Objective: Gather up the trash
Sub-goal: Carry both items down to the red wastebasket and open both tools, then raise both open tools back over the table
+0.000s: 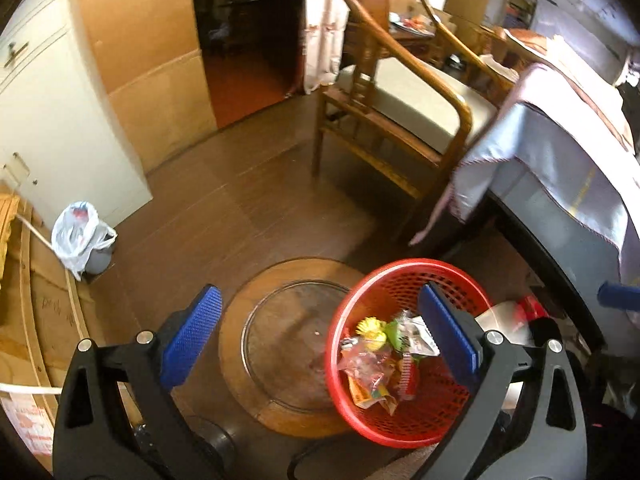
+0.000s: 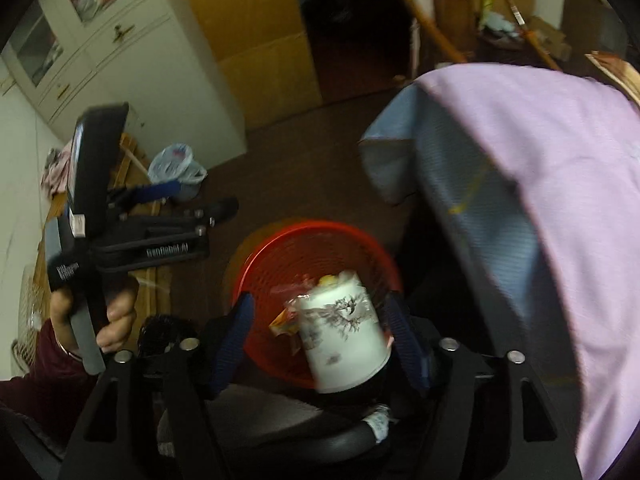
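1. The paper cup is between the fingers of the right gripper, above the red basket. In the right wrist view it sits just below centre, toward 6 o'clock.
2. Its long axis runs from about 5 o'clock up to 11 o'clock. The wide end is toward the camera and the narrow end points away, over the basket's opening. Blur hides which end is the mouth.
3. The cup is white with a dark, ink-like branch pattern on its side, and its outline is smeared.
4. The right claw stands apart. There is a clear gap between the cup and the blue pad at 9 o'clock. The pad at 3 o'clock is just beside the cup's wall, and I cannot tell whether they touch.
5. The left gripper is spread wide with nothing between its pads.
6. In the left wrist view the basket lies at 5 o'clock. It partly overlaps a round wooden board on the floor.
7. Crumpled wrappers lie in the basket's bottom, yellow, green, clear and red among them.
8. A table with a pale cloth fills the 3 o'clock side of the right wrist view.
9. The person's left hand holds the left gripper's handle at 8 o'clock.
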### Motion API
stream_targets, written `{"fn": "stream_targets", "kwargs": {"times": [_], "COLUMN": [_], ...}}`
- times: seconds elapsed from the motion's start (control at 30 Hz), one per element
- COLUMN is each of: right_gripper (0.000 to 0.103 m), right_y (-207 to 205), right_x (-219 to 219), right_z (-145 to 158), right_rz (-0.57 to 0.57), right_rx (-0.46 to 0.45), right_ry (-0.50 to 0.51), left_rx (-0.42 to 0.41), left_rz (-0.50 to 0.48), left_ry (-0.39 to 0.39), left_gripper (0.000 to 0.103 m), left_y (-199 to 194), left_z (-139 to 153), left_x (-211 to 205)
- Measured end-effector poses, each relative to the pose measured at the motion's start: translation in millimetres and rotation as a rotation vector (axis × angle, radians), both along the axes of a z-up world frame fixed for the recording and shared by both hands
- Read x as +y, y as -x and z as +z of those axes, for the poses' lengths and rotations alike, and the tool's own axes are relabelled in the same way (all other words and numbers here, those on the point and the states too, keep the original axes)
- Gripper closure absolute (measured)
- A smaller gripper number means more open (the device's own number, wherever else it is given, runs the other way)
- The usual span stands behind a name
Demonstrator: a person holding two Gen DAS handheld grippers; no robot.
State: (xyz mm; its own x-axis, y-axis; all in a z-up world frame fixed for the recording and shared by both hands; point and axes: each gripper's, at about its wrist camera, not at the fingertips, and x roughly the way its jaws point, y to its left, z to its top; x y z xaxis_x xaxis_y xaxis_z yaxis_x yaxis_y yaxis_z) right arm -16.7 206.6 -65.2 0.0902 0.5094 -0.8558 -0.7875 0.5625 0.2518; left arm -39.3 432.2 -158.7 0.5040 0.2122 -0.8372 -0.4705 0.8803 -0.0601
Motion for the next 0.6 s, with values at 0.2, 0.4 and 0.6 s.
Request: {"fn": "stream_targets", "kwargs": {"times": [0.2,0.4,0.6], "right_gripper": [0.035,0.034,0.033], "right_y": [-4,-12,-15], "right_x": [-8,-47,-87], "right_z": [4,20,34], "right_rz": [-0.035,-0.122,-0.195], "right_rx": [-0.020,-0.043,-0.081], "right_ry": [-0.007,-0.057,-0.119], "left_rx": [-0.012,-0.037,-0.083], "left_rz": [-0.004,-0.075,-0.169], "left_ry": [-0.023,-0.073,-0.150], "left_gripper": [0.008,0.008,0.008], "left_y": [-4,-15,-23], "left_z": [5,23,54], "left_x": [-5,-39,-87]}}
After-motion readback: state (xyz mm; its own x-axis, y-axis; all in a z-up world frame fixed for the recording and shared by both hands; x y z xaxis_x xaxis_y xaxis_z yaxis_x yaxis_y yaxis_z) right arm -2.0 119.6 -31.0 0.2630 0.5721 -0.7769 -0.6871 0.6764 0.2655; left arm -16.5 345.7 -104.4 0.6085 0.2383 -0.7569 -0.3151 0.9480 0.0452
